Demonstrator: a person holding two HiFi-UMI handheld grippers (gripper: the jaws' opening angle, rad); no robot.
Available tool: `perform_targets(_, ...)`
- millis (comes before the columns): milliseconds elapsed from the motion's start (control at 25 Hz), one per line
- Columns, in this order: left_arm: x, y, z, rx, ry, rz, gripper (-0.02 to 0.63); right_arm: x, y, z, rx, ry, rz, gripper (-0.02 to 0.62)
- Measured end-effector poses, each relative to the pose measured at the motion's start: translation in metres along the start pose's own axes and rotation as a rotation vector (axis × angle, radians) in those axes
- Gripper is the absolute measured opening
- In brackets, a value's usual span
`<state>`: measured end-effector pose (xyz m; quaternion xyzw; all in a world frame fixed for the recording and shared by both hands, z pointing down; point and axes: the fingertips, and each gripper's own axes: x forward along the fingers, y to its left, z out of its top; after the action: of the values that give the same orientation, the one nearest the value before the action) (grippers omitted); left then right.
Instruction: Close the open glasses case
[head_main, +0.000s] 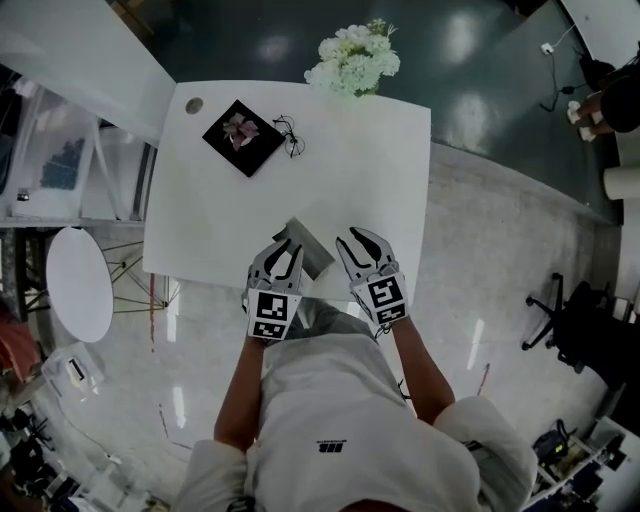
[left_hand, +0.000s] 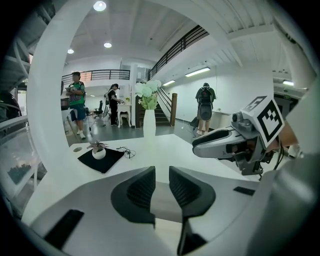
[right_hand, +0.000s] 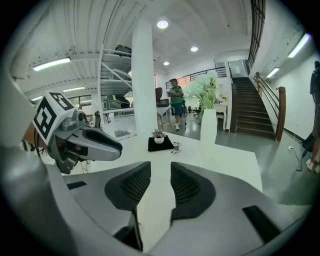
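My left tongs (head_main: 283, 247), slightly apart, sit over the grey glasses case (head_main: 316, 255) to push it shut. My right tongs (head_main: 357, 241) wait beside it, apart and empty.

The glasses case (head_main: 314, 256) is a flat, grey, rectangular thing lying skewed. Its near-left part is under the tips of the left gripper (head_main: 285, 250), and its right corner is just beside the right gripper (head_main: 357, 240), apart from it. A paler strip runs along its far edge beside a darker main panel, and whether the lid stands up cannot be told. Seen along the left gripper, its matt grey surface fills the narrow gap between the parted jaws.
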<state>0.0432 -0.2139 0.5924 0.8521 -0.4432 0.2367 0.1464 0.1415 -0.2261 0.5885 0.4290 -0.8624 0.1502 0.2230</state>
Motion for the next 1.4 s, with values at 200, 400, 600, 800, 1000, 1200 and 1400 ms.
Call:
perform_targets(200,0.010,-0.003,-0.013,-0.011,0.024,-0.017,0.098,0.011,-0.002,-0.011,-0.005,0.016,0.005,0.123)
perform_targets(400,0.022,-0.006,-0.023,-0.018,0.046,-0.030,0.097,0.020,-0.002,-0.020,-0.005,0.034,0.012,0.120)
perform_targets(600,0.032,-0.008,-0.035,-0.029,0.072,-0.040,0.095,0.029,0.000,-0.030,-0.005,0.054,0.023,0.117)
perform_targets(800,0.040,-0.006,-0.045,-0.035,0.091,-0.042,0.094,0.038,0.002,-0.035,0.021,0.081,0.027,0.114)
perform_targets(1000,0.049,-0.006,-0.054,-0.055,0.107,-0.053,0.094,0.047,0.001,-0.048,0.016,0.107,0.032,0.114)
perform_targets(1200,0.058,-0.007,-0.062,-0.065,0.126,-0.065,0.092,0.053,0.001,-0.059,0.006,0.138,0.035,0.114)
perform_targets(1400,0.065,-0.010,-0.067,-0.071,0.140,-0.079,0.092,0.058,0.003,-0.057,0.025,0.137,0.039,0.114)
